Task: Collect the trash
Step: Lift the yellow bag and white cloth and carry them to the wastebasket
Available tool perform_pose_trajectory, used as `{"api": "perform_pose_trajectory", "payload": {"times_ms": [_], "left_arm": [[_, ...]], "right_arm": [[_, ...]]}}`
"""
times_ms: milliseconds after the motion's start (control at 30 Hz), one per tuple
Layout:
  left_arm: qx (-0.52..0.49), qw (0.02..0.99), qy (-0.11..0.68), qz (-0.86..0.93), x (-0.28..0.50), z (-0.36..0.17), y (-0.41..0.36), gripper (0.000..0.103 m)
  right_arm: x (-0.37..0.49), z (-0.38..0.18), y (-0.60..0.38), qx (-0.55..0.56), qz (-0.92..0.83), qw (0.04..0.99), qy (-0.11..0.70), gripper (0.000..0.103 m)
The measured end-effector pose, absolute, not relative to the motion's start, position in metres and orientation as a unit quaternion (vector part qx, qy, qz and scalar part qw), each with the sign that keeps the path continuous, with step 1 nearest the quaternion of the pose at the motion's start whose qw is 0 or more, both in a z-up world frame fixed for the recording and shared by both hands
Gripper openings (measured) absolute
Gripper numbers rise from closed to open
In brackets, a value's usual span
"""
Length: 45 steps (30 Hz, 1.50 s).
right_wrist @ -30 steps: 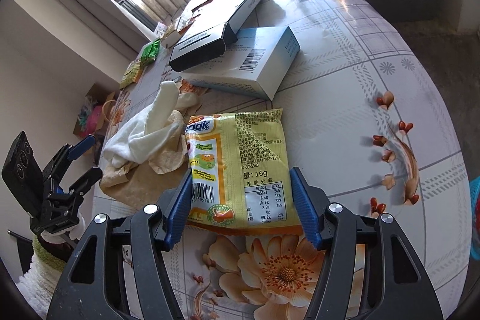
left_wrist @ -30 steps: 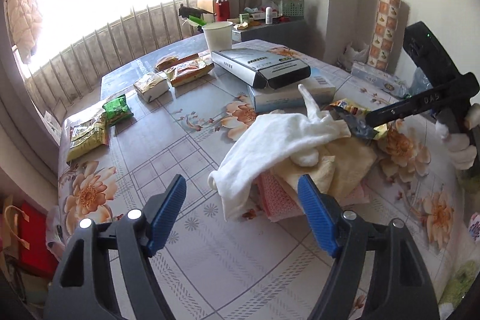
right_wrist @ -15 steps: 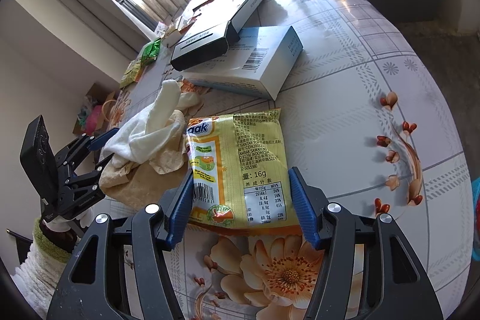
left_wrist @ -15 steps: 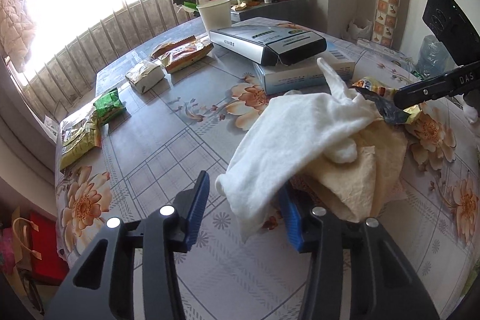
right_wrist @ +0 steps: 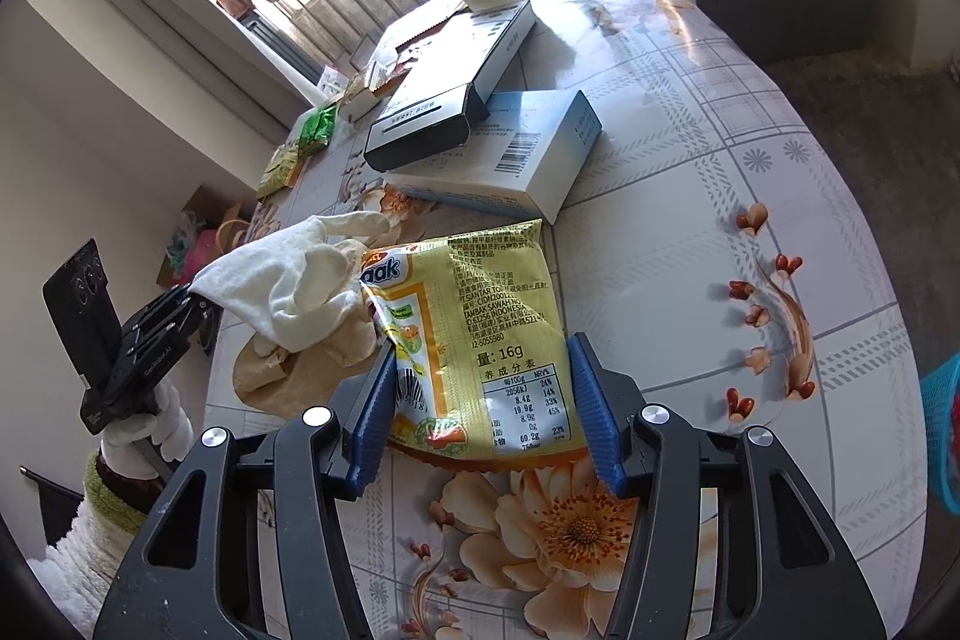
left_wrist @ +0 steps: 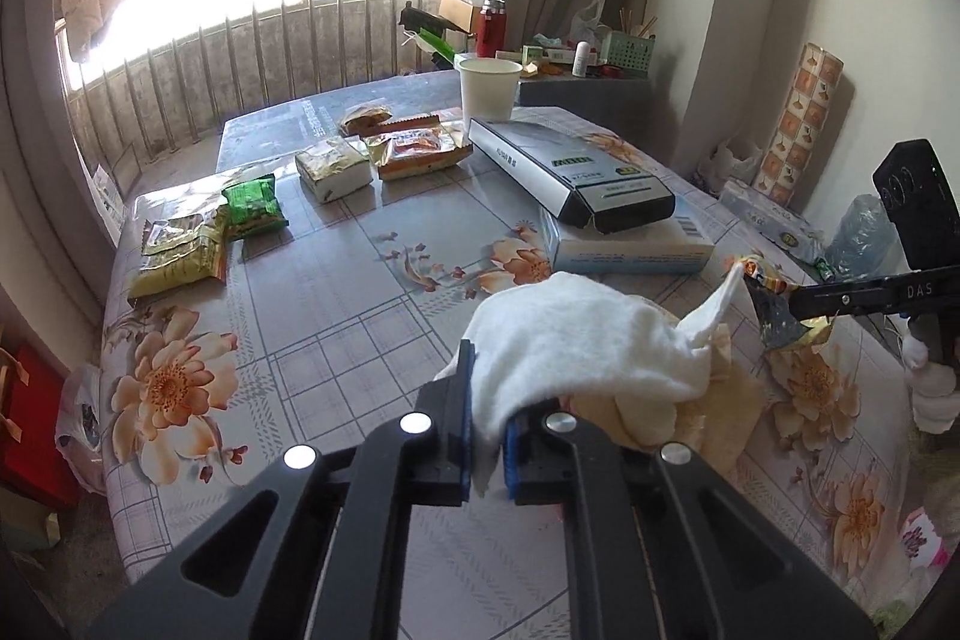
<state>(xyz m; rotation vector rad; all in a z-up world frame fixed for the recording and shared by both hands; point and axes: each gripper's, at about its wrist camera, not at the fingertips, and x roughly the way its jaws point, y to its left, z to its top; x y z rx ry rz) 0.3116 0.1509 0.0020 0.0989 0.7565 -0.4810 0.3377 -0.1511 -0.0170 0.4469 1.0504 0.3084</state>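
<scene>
In the left wrist view, a fold of the white cloth [left_wrist: 576,340] is pinched between the closed-down pads of the left gripper [left_wrist: 486,451]; the rest is draped ahead of the fingers over the tan cloth [left_wrist: 714,400]. If lifted, the thin fold could slip free, or the pile be dragged along.

In the right wrist view, the yellow snack wrapper [right_wrist: 480,340] is squeezed between the pads of the right gripper [right_wrist: 486,421], whose jaws have just been closing. The bowed foil could pop out.
</scene>
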Motion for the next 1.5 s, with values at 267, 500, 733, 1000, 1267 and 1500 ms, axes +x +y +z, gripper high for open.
{"api": "perform_pose_trajectory", "payload": {"times_ms": [267, 500, 733, 1000, 1267, 1500], "left_arm": [[0.001, 0.917, 0.314, -0.247, 0.292, 0.056, 0.153, 0.007], [-0.01, 0.927, 0.267, -0.261, 0.27, 0.102, 0.14, 0.007], [-0.012, 0.928, 0.247, -0.277, 0.246, 0.133, 0.124, 0.007], [-0.008, 0.92, 0.246, -0.305, 0.222, 0.152, 0.089, 0.007], [0.007, 0.891, 0.27, -0.364, 0.213, 0.151, 0.008, 0.007], [0.01, 0.841, 0.301, -0.449, 0.212, 0.145, -0.093, 0.007]], "right_arm": [[0.321, 0.004, -0.162, 0.221, 0.149, 0.842, 0.47, 0.051], [0.299, 0.02, -0.171, 0.227, 0.152, 0.851, 0.449, 0.051], [0.279, 0.039, -0.181, 0.234, 0.154, 0.86, 0.426, 0.051], [0.245, 0.051, -0.215, 0.26, 0.141, 0.868, 0.398, 0.051], [0.192, 0.053, -0.287, 0.293, 0.073, 0.879, 0.369, 0.051], [0.128, 0.046, -0.381, 0.314, -0.056, 0.88, 0.351, 0.052]]}}
